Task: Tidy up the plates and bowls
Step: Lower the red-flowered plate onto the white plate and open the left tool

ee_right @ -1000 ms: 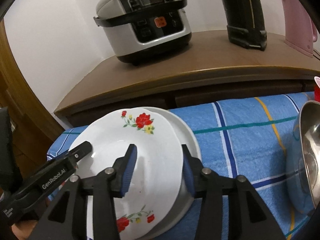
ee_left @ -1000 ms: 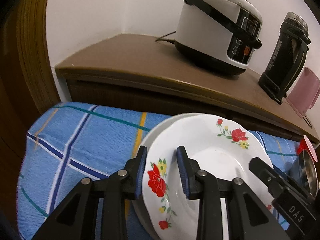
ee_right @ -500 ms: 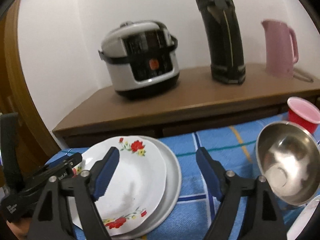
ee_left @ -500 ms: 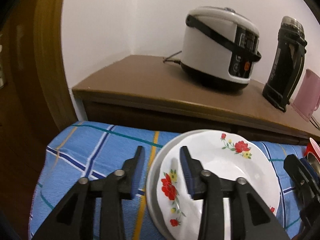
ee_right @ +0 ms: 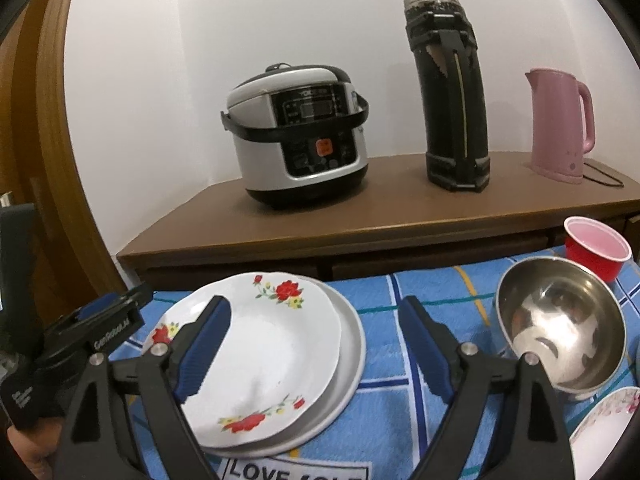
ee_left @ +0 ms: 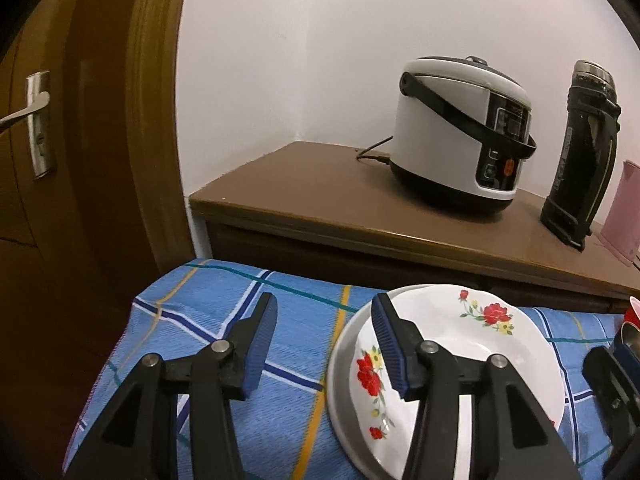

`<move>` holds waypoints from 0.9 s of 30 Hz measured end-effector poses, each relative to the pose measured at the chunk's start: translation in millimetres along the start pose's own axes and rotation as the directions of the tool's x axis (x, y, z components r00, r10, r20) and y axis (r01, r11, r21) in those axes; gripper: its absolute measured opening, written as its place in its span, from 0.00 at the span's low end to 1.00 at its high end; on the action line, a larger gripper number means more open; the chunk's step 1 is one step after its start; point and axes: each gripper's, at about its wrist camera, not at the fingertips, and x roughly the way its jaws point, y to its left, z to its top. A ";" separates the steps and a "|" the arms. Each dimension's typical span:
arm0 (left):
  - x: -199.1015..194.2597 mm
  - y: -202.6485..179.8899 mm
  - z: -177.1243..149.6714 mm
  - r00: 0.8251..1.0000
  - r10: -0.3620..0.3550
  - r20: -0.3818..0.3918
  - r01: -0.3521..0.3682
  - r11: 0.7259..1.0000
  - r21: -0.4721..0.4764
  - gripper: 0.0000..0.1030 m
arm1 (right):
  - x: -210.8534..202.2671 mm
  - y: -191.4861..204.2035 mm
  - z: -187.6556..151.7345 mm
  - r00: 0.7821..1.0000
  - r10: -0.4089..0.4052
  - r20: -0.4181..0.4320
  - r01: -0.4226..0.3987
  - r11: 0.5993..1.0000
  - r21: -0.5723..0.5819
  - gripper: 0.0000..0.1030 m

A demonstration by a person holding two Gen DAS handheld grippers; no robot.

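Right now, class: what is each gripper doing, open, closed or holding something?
Left gripper: open, holding nothing.
Right gripper: open, holding nothing.

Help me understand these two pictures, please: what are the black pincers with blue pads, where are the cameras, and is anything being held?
No robot here: a person holds a two-finger gripper in each hand, each carrying a camera looking along its fingers. The left gripper and right gripper are both open, holding nothing. On the blue checked cloth a flowered plate sits on a plain plate. To the right stand a steel bowl and red cup. The cabinet behind carries a rice cooker, black flask and pink kettle.
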 end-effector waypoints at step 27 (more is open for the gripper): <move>-94.9 -63.9 -45.1 0.997 0.063 -0.034 -0.060 0.995 0.084 0.50 | -112.0 -43.5 -19.1 0.995 0.095 0.013 -0.095 0.995 -0.031 0.85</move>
